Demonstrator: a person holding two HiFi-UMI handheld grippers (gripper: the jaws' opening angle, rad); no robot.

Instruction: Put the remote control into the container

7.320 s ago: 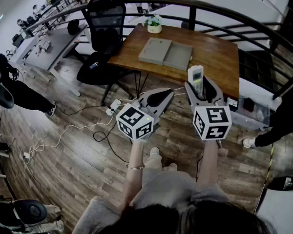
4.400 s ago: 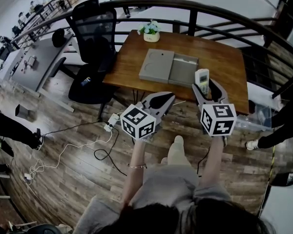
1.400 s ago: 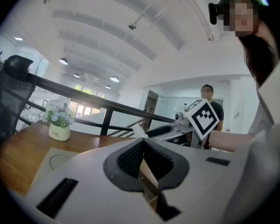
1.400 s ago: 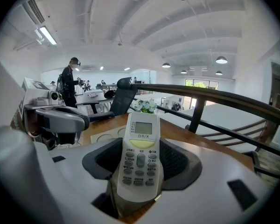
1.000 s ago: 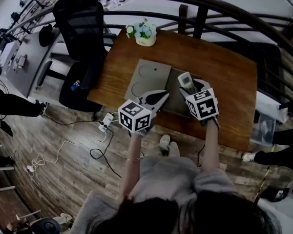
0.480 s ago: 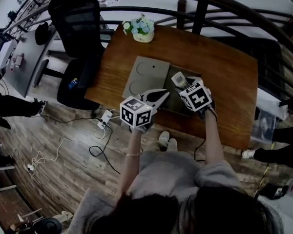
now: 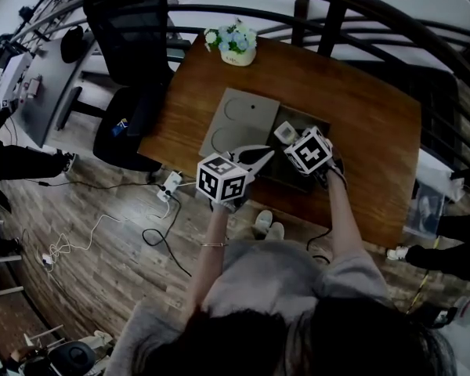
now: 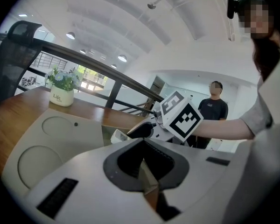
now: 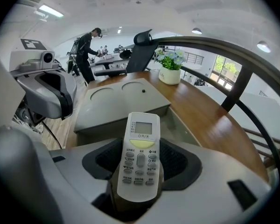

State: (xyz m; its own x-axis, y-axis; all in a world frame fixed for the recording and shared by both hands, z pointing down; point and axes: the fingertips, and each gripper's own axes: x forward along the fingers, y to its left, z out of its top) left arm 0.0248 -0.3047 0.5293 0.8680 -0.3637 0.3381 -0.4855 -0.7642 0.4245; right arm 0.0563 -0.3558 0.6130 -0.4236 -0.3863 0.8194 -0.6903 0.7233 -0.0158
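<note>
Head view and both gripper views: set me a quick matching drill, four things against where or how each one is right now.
Things:
1. remote control
2. left gripper
3. flower pot
4. lid

States:
a. shut, nothing between its jaws
b. standing at the far edge of the table
c. clamped in the right gripper, over the container
d. lying open and flat beside the container

Pairs: 1-c, 2-a, 3-b, 4-d
</note>
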